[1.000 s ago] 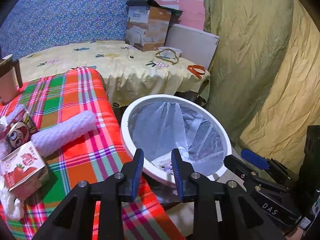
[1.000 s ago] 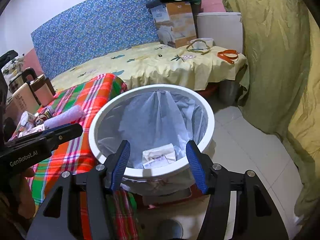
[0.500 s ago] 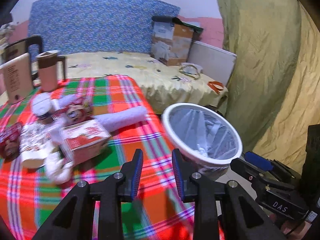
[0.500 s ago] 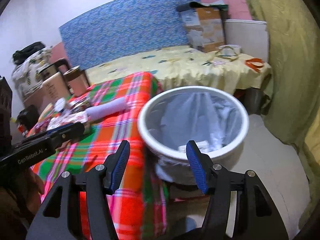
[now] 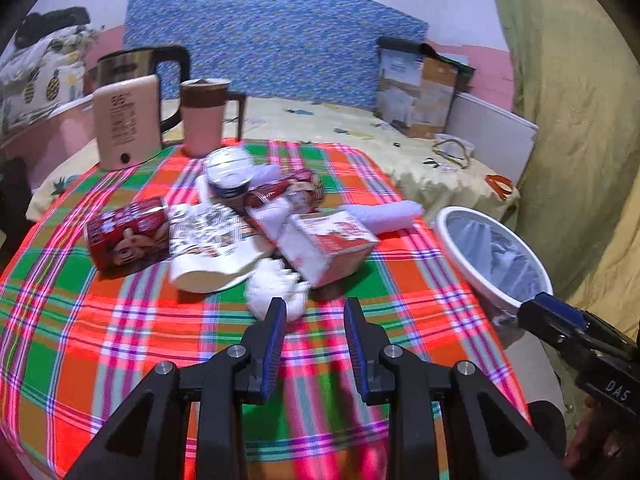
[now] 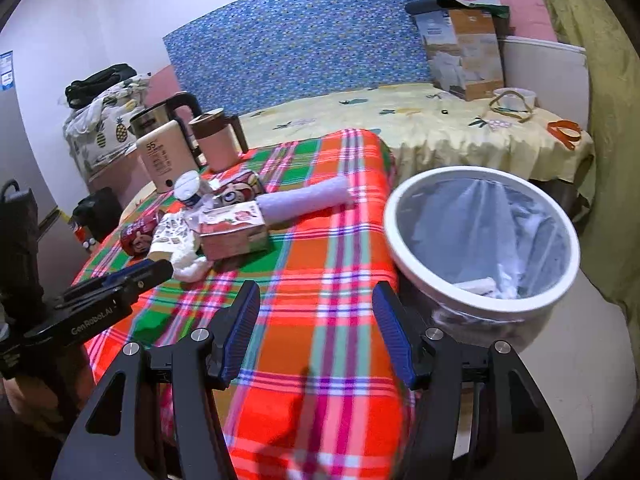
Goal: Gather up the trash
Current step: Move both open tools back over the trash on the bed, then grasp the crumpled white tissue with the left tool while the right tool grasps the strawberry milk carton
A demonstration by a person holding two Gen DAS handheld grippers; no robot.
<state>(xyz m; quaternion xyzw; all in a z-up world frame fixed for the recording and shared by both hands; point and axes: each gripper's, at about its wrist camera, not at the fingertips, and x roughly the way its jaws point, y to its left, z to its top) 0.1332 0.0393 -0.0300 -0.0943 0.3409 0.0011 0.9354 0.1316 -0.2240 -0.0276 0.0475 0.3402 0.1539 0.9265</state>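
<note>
Over the plaid tablecloth (image 5: 120,340) your left gripper (image 5: 315,320) hovers with its jaws apart and nothing between them; they have just been opening a little. Straight ahead of its tips, near but not touching, lies a crumpled white tissue (image 5: 276,286), the closest piece of the trash pile. Behind the tissue sits a red-and-white carton (image 5: 328,246), with a white printed pouch (image 5: 208,248) to its left and a red snack packet (image 5: 128,240) further left. A blue-and-white cup (image 5: 228,174) and a second red wrapper (image 5: 286,190) lie at the back of the pile; a pale lilac roll (image 5: 384,216) lies to the right. Your right gripper (image 6: 316,312) is also open and empty, jaws having just widened, above bare cloth near the table's edge. Just right of it, off the table, stands the white bin (image 6: 404,236) with its liner, some trash already at the bottom. Seen from the right wrist, the pile lies well up and left of the right gripper.
</note>
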